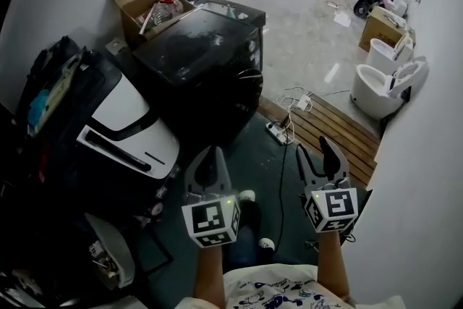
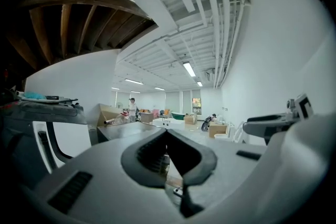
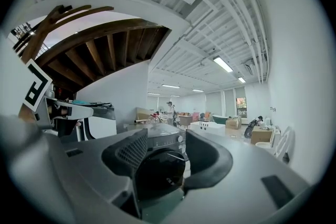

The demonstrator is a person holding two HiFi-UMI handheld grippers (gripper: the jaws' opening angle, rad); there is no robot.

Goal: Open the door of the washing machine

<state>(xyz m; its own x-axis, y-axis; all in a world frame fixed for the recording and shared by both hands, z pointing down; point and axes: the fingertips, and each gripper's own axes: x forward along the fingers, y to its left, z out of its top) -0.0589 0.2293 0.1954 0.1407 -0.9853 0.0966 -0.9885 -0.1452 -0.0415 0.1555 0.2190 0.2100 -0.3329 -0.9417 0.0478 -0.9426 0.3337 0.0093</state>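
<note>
Washing machine [image 1: 206, 58] — dark front-loader, far of centre, well apart from both grippers; its round door [image 3: 156, 169] looks shut, so the step in hand is judged to be the approach. Right gripper [image 1: 316, 154] has its jaws spread and empty, aimed at the door; left gripper [image 1: 210, 155] has its jaws pressed together, empty. Next move — carry the right gripper to the door's edge or handle, not discernible from here.

washing machine [image 1: 210, 58]: glossy black | deck [image 1: 336, 130]: wood slats | floor [image 1: 311, 32]: polished, reflective | box [image 1: 132, 2]: matt cardboard
</note>
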